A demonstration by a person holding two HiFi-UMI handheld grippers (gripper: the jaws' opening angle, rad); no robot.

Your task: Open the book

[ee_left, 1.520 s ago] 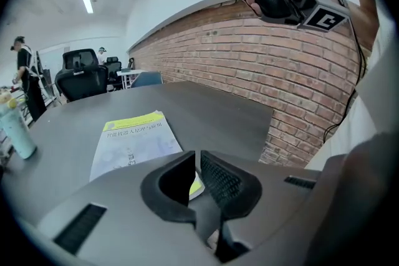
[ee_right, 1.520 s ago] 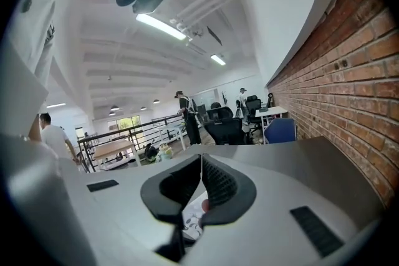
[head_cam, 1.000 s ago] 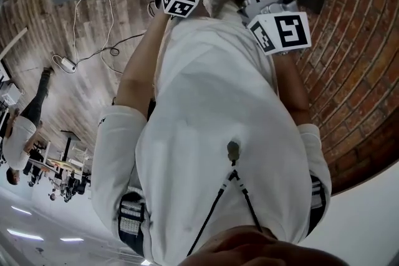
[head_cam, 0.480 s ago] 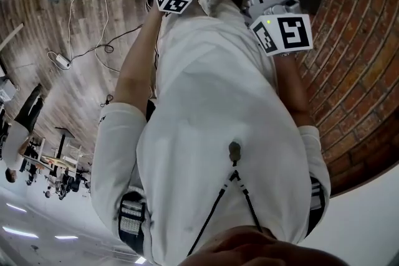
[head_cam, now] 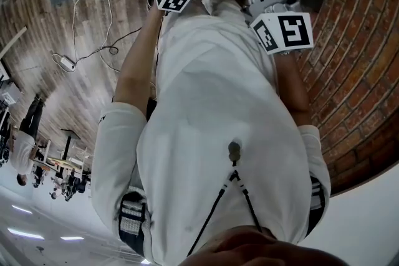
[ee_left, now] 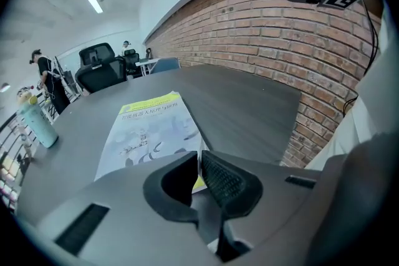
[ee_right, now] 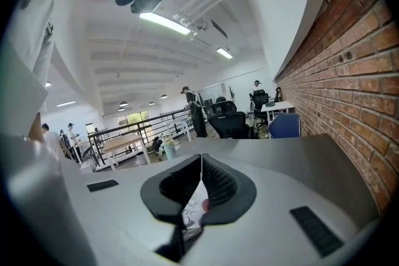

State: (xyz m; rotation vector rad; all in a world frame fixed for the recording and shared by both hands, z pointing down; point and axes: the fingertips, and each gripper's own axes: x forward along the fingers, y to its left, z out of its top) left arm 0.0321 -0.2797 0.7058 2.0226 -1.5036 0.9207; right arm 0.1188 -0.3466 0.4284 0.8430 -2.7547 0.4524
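A: Shows the book [ee_left: 153,134] closed, flat on the table [ee_left: 249,109] at 12 o'clock — left gripper [ee_left: 199,157] pinched shut by its corner, right gripper [ee_right: 201,160] shut too, empty.
B: Risks shoving it — no gap to catch the cover.

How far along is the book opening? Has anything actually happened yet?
Nothing looks done yet: the book lies closed and flat on the table, cover up. In hand: the left gripper has its jaws closed at the book's near corner, apparently pinching the cover's edge. The right gripper, jaws together, is off to the book's right. Left: lifting and turning the cover.
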